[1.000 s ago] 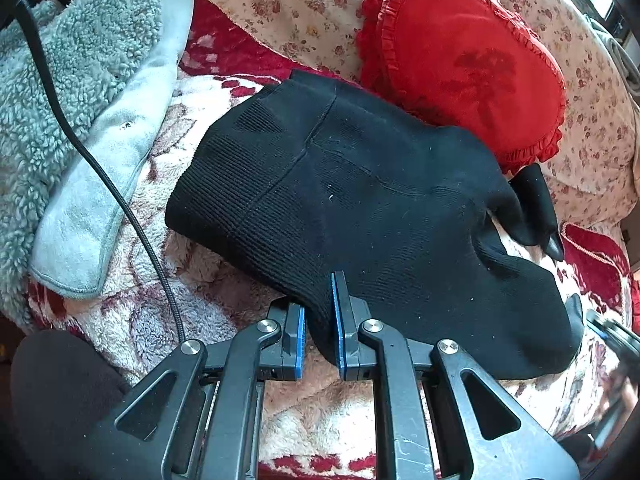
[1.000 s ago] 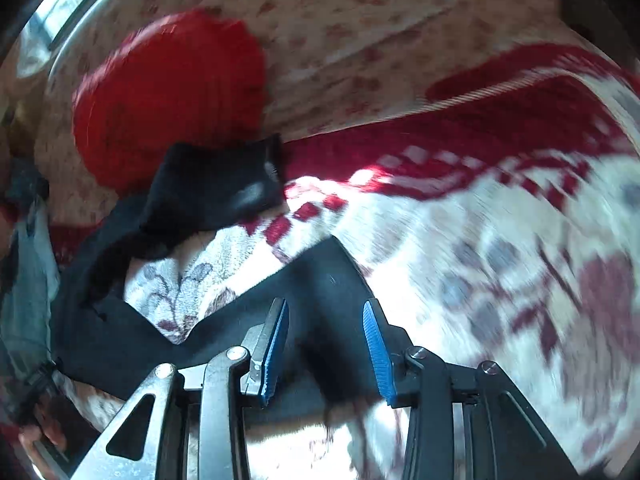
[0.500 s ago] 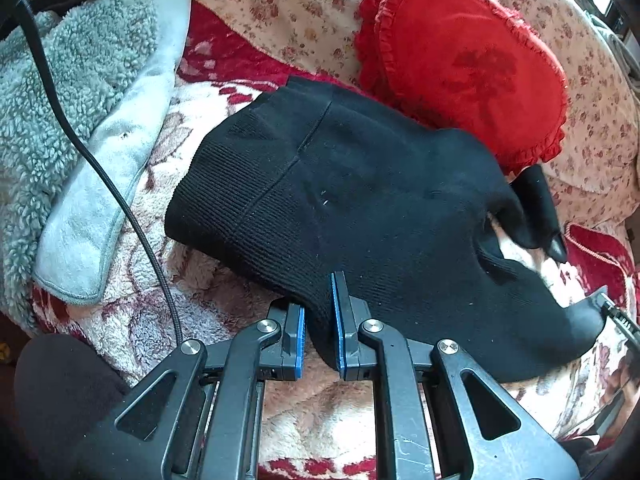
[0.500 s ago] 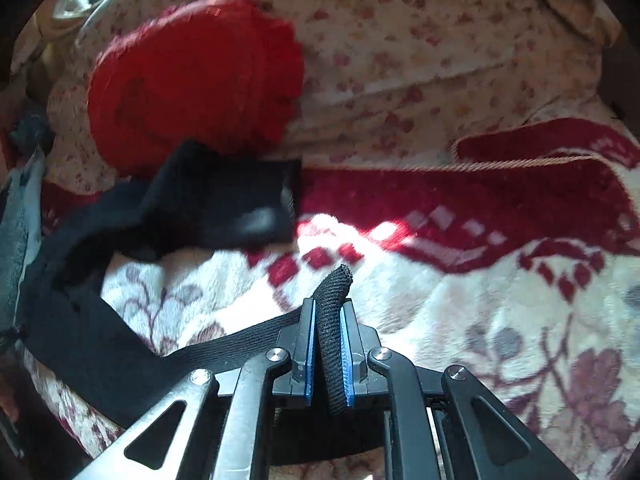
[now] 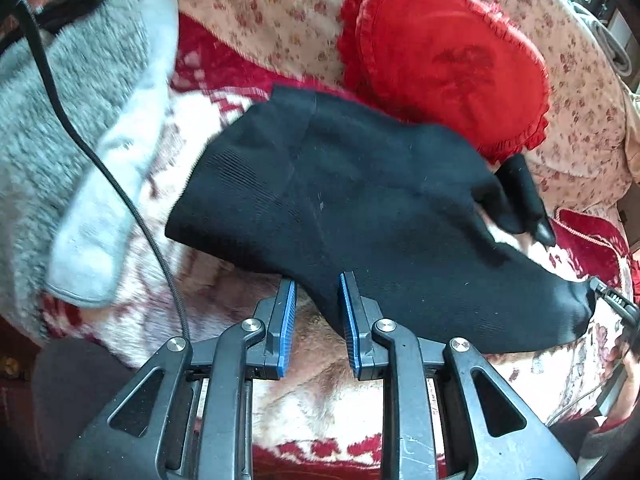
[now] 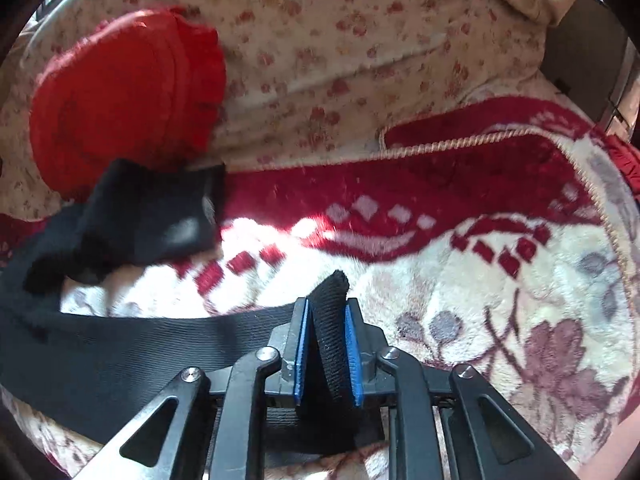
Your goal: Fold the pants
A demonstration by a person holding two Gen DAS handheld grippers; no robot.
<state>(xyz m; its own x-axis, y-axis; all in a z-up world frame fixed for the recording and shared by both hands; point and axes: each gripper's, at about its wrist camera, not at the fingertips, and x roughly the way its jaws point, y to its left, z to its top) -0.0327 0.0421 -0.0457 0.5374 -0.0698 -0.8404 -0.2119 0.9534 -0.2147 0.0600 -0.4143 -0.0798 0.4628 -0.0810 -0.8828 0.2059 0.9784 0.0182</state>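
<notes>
Black knit pants lie spread on a red and cream floral blanket. My left gripper has its jaws apart at the pants' near edge, a point of the fabric hanging between them. My right gripper is shut on a leg cuff of the pants; that leg stretches left. The other leg end lies bunched by the red pillow. The right gripper's tip also shows in the left wrist view at the pants' far right end.
A red heart-shaped ruffled pillow rests behind the pants on a flowered sheet. A grey fleece garment and a black cable lie to the left. A dark object stands at the far right.
My left gripper's jaws have opened wider around the pants' edge. My right gripper closed on the leg cuff and holds it. The pants have shifted slightly.
</notes>
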